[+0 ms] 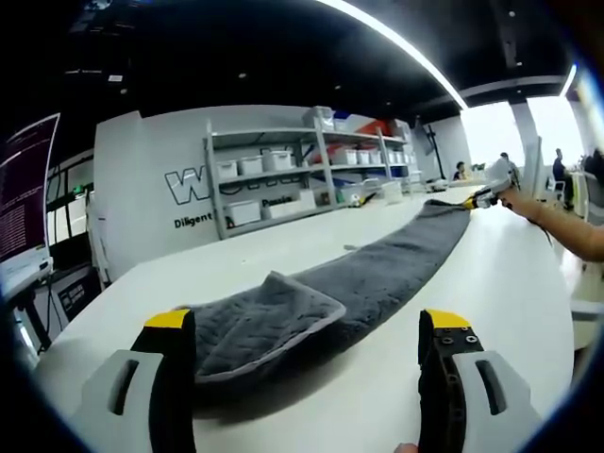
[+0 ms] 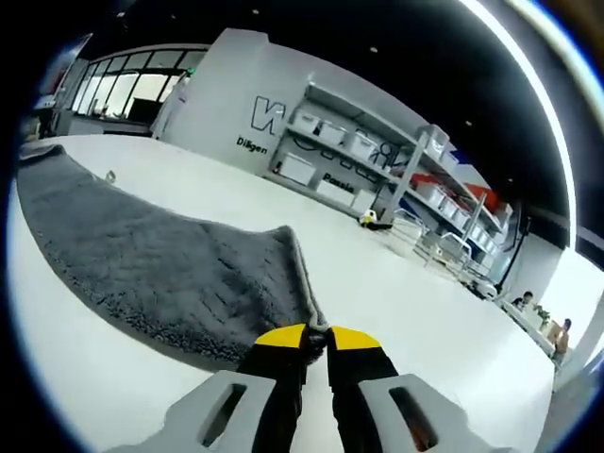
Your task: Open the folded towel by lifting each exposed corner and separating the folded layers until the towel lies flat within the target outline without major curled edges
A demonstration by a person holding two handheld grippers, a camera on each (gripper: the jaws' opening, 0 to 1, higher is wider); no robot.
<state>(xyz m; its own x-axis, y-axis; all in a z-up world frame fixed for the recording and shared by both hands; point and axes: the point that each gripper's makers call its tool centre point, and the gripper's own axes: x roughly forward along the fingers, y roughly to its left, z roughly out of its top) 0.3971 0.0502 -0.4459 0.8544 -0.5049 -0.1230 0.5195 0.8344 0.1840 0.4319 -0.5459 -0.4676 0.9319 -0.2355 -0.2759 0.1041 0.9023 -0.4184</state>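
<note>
**Right end pinched, left end still folded**

Our right gripper has its fingers clenched on a corner of the grey towel, which stretches long across the white bench. Our left gripper holds its fingers spread and released, straddling the folded-over flap at the near end. Its left finger may touch the cloth; we cannot tell. Pulling harder from the right could drag the towel and curl that flap further.

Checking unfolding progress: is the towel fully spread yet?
No. The towel is stretched long, but its near end is folded over; right gripper pinches its far edge.
</note>
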